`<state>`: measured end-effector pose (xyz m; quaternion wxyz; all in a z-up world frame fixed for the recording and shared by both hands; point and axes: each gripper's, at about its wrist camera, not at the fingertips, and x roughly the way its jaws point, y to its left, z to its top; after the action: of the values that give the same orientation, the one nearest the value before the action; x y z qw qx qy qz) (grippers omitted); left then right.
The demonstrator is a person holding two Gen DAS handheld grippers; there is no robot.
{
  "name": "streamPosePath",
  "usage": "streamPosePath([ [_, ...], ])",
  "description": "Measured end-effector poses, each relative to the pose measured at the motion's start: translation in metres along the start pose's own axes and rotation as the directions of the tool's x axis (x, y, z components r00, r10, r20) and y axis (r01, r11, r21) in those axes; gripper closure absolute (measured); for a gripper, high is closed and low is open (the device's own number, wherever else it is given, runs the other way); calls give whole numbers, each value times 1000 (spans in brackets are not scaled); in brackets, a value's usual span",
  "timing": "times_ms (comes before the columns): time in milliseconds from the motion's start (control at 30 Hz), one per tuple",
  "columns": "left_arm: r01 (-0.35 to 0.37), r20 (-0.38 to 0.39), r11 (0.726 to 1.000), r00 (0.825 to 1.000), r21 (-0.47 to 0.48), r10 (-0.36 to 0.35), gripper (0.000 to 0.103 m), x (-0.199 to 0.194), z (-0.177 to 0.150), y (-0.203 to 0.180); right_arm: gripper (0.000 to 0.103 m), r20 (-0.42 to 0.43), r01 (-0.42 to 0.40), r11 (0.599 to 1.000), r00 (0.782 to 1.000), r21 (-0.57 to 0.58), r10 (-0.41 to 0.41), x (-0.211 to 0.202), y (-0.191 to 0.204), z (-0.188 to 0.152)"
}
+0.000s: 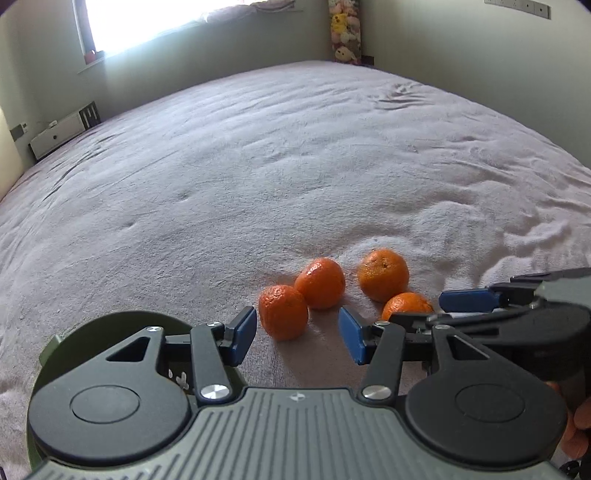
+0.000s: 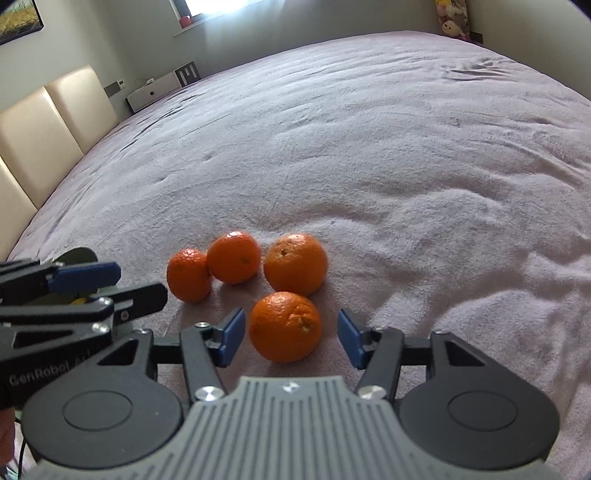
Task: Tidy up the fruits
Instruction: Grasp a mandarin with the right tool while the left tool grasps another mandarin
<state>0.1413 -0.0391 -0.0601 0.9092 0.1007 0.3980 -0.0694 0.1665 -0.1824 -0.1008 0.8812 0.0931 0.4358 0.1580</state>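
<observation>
Several oranges lie in a cluster on the mauve bedspread [image 1: 258,166]. In the right wrist view the nearest orange [image 2: 285,326] sits between the open fingers of my right gripper [image 2: 291,338], not gripped. Three more oranges [image 2: 295,264] [image 2: 233,257] [image 2: 188,275] lie just beyond. My left gripper [image 1: 298,334] is open and empty, with the nearest orange [image 1: 283,312] just ahead of its left finger. A dark green bowl [image 1: 110,325] lies under the left gripper's left side. The right gripper also shows in the left wrist view [image 1: 465,301].
The bed's cream padded headboard [image 2: 48,136] is at the left. A white box [image 2: 153,92] stands by the far wall under a bright window. Plush toys [image 1: 345,31] hang in the far corner. The bedspread [image 2: 369,147] stretches wide beyond the oranges.
</observation>
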Motion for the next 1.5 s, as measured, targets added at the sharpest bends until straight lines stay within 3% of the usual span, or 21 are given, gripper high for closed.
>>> streamPosePath([
  [433, -55, -145, 998, 988, 37, 60, 42, 46, 13, 0, 51, -23, 16, 997, 1000, -77, -18, 11, 9, -3],
  [700, -75, -171, 994, 981, 81, 88, 44, 62, 9, -4, 52, -32, 31, 996, 999, -85, -33, 19, 11, -4],
  [833, -71, -164, 994, 983, 85, 84, 46, 65, 8, -3, 55, -38, 42, 995, 998, -90, -46, 23, 15, -4],
  [1033, -62, -142, 996, 987, 59, 69, 59, 63, 9, 0, 58, -39, 57, 992, 997, -110, -62, 25, 20, -6],
  [1500, -87, -125, 996, 988, 26, 89, 62, 49, 12, 2, 59, -72, 96, 988, 992, -122, -106, 16, 30, -2],
])
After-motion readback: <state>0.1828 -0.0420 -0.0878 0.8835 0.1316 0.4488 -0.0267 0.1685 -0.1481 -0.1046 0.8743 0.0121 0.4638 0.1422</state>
